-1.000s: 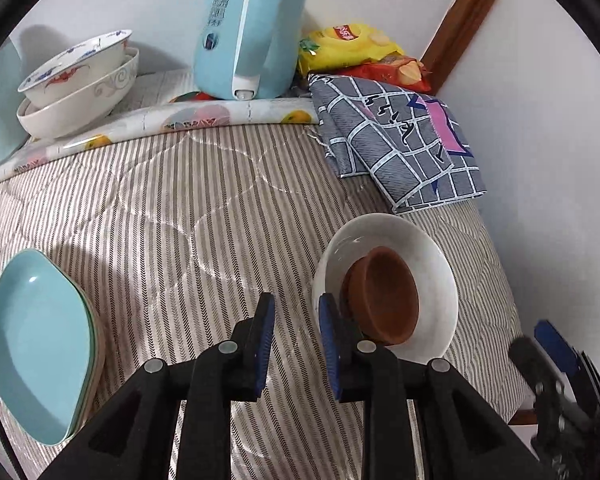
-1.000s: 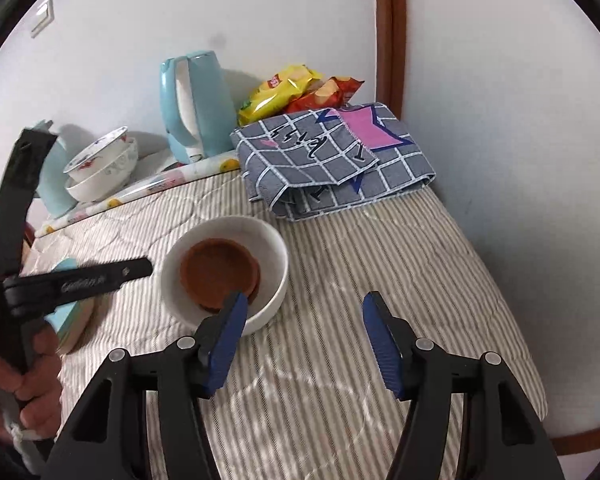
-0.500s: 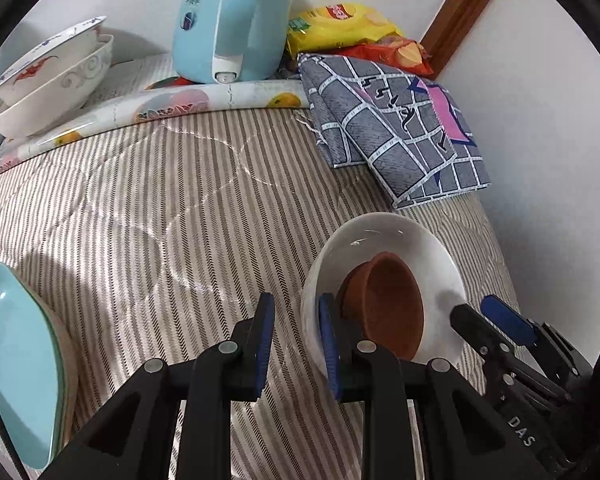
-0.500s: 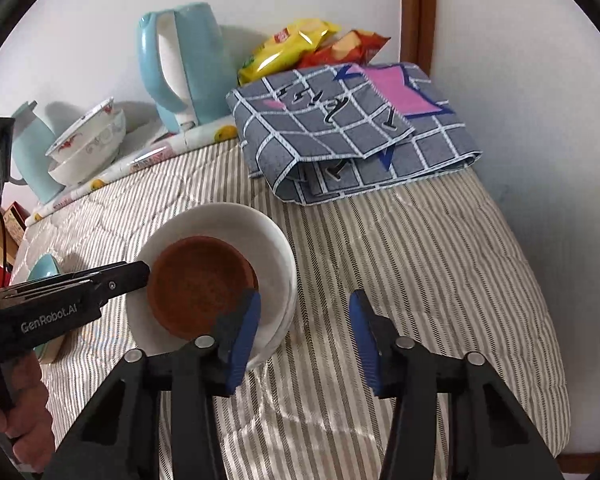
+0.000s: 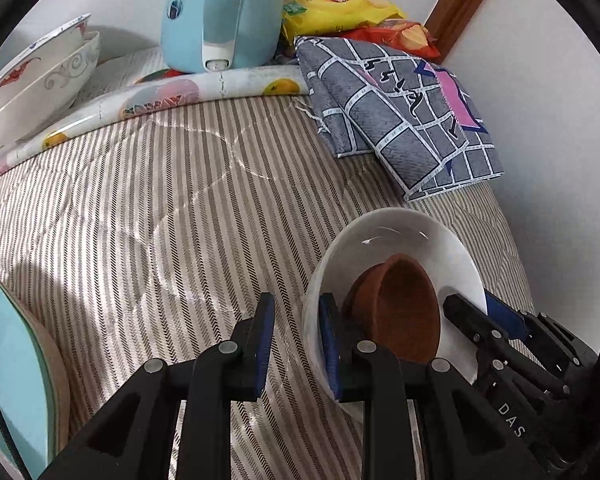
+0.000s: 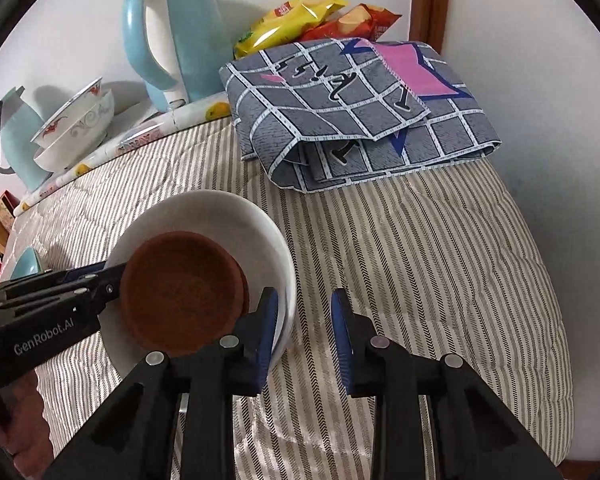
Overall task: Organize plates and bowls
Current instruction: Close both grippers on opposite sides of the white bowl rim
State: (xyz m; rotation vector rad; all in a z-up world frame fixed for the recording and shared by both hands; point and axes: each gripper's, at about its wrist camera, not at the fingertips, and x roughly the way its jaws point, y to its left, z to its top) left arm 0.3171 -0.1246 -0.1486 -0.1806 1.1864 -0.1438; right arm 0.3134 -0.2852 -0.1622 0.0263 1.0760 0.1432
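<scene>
on the striped bed [image 6: 420, 280] i had both grippers, left [image 5: 296, 344] and right [image 6: 304, 332], straddling opposite rims of the white bowl [image 6: 228, 208], jaws apart, unclamped, apparently to lift it with the brown bowl [image 6: 180, 292] inside.

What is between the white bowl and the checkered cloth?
Nothing: only bare striped quilt lies between the white bowl and the folded checkered cloth, clearest in the right wrist view.
</scene>
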